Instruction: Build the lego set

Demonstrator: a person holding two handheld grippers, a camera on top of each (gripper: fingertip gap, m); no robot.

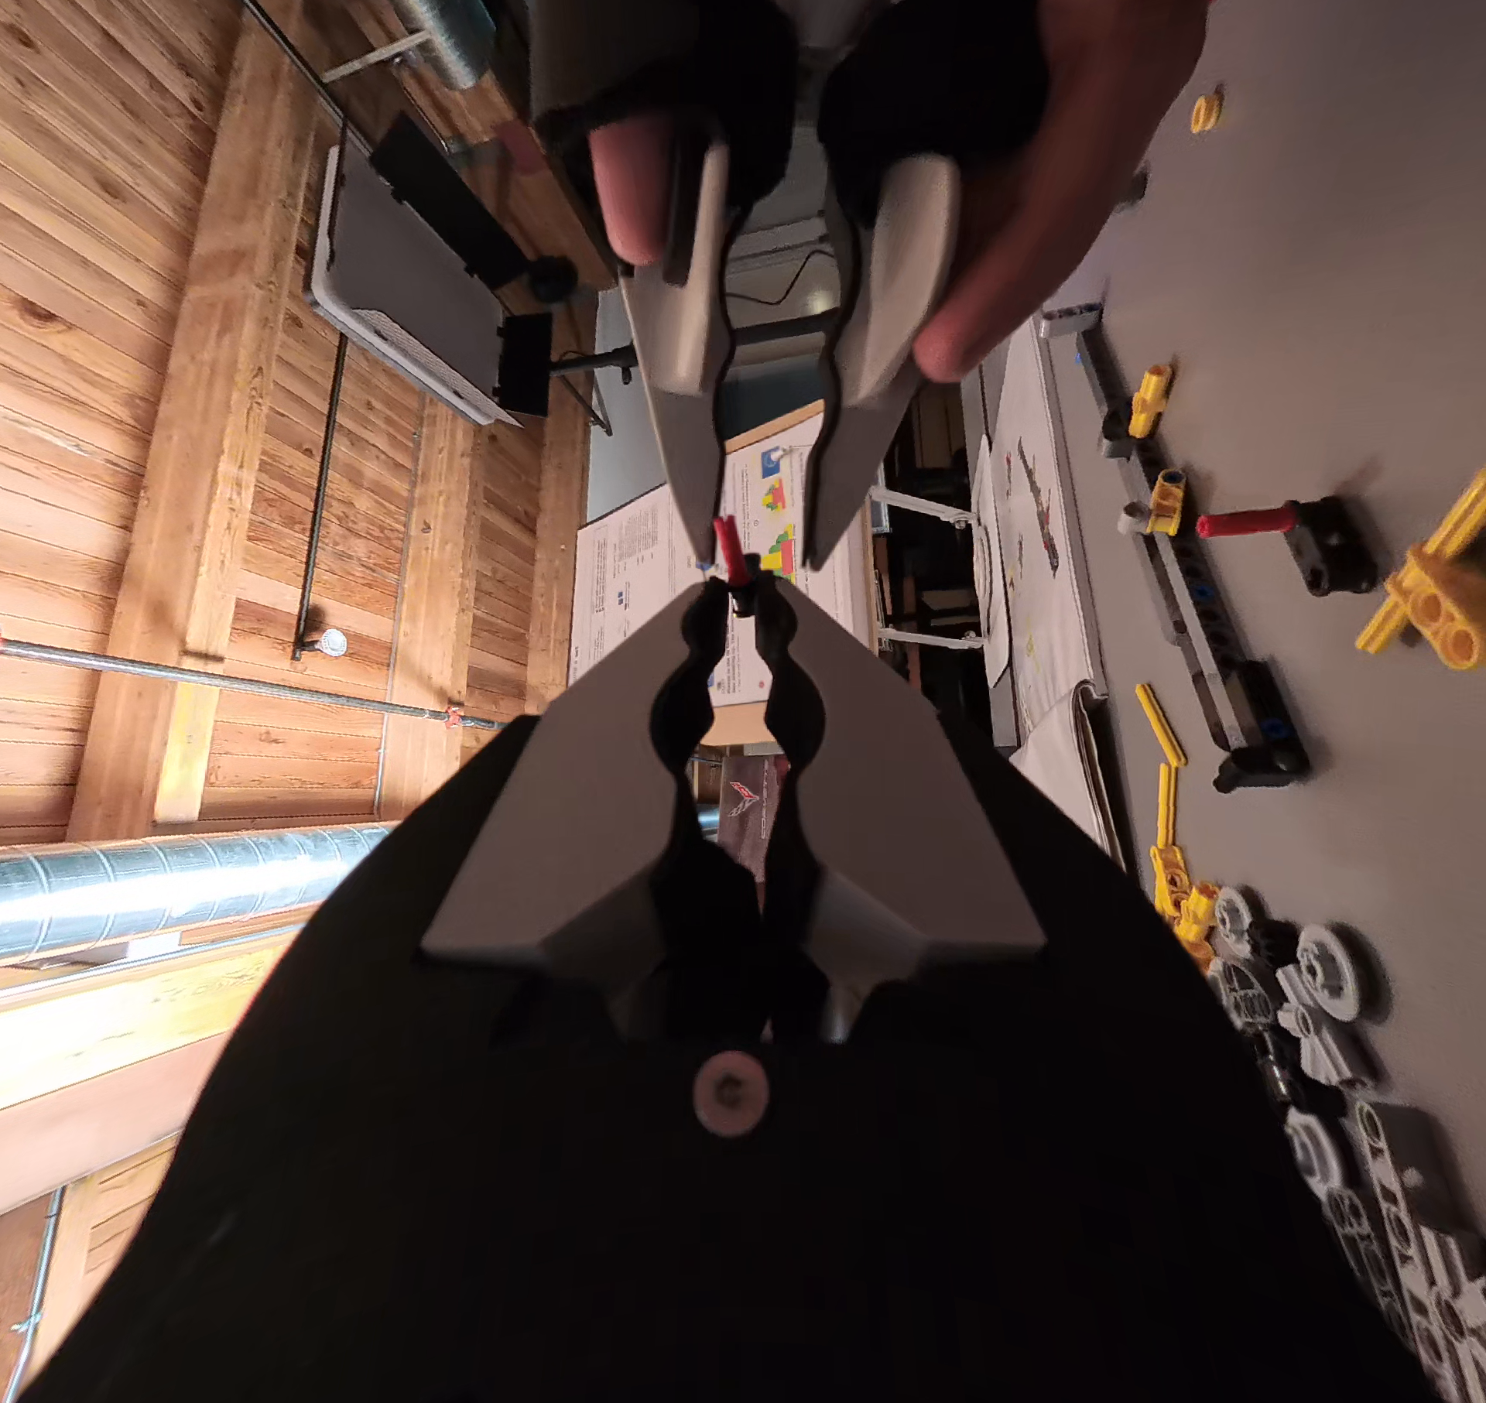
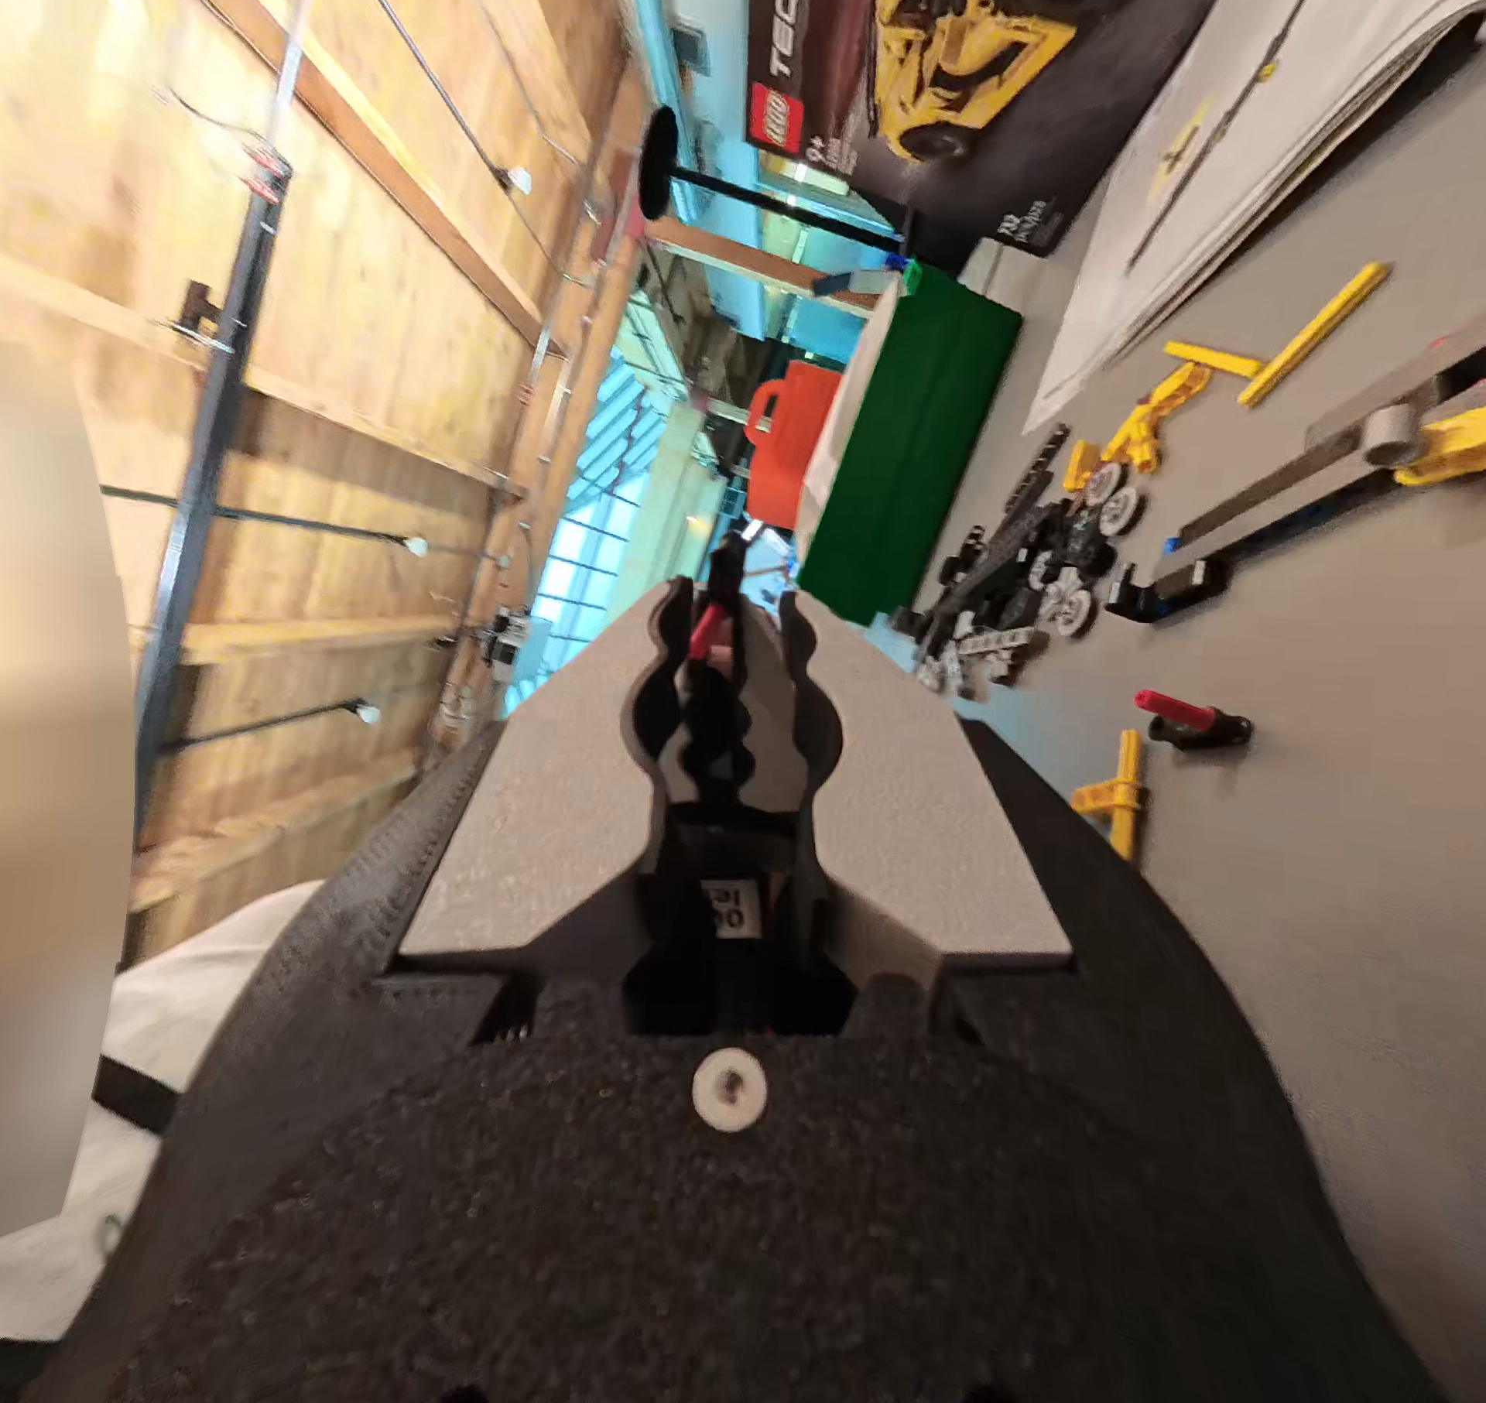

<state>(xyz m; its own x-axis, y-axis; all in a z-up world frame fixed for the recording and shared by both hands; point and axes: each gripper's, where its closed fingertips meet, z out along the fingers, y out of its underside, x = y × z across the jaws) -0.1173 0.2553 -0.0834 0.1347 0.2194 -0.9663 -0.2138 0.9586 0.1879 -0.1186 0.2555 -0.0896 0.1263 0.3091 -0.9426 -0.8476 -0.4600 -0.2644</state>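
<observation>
Pinched in my left tool point(image 1: 744, 588), a black connector with a red pin point(image 1: 728, 552) meets my right tool point(image 1: 756, 552), parted around it. Most pieces point(image 2: 1037, 576) lie unassembled on the table point(image 2: 1327, 922).

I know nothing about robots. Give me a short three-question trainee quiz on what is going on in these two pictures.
1. True or false: the left hand-held gripper is shut on a small black plastic connector carrying a short red plastic pin.
2. Which loose pile lies on the grey table? A: grey and black plastic gears. B: green balls. C: blue cups.
3. Fill in: the jaws of the right hand-held gripper stand ___ on either side of the red pin.

Key: 1 true; 2 A; 3 open.
</observation>
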